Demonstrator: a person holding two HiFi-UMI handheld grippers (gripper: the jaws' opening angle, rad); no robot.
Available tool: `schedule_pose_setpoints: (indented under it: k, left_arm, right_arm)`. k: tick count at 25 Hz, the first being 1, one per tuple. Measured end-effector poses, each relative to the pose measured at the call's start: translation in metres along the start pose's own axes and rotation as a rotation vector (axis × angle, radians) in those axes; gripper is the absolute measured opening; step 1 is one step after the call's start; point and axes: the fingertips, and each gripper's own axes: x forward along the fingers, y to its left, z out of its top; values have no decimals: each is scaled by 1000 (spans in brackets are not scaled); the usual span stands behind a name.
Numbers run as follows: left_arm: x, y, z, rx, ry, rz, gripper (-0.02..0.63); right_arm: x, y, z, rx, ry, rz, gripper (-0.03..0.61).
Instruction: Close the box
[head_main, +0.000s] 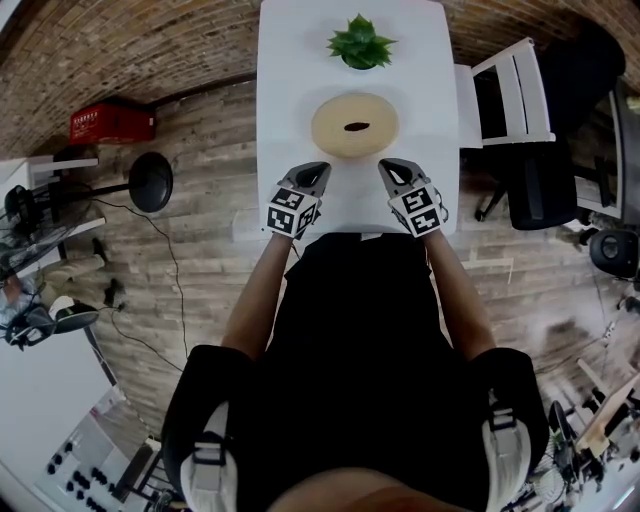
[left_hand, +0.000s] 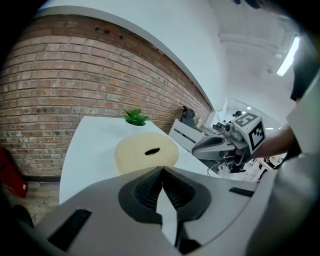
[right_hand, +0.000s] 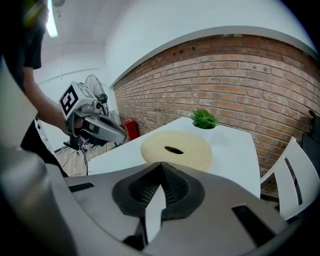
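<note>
Two clenched, empty tools: your left gripper (head_main: 318, 171) and right gripper (head_main: 388, 167). The box (head_main: 354, 125) lies at twelve o'clock, midway between them, equally near both.

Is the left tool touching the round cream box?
Apart. The right gripper view shows bare white table between the left tool and the round cream box.

no legible text, labels or numbers

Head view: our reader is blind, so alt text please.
A round cream box sits on a white table, a green plant behind it. Left tongs and right tongs, both shut, point at it from the near edge.
</note>
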Motion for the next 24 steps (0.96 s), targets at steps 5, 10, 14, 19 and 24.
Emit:
schedule_pose_setpoints:
  k: [5,10,14,19,24]
  left_arm:
    - [-4,5,-4,-6,11,8,21]
    - [-4,7,0,-10,5,13,20]
    - [-2,6,6,12,6,6,20]
    - [-1,5,8,36,11,2,20]
    - [-6,5,8,36,11,7,20]
  right_arm:
    - [1,-1,0,18,2,-6,-5]
    - [-1,-2,1,51,-18,14,-5]
    - [-2,-1,6,47,-42,29,-5]
    - [-4,-3,6,45,-56,28,-5]
    - [-4,-6,2,28,-53,17,-5]
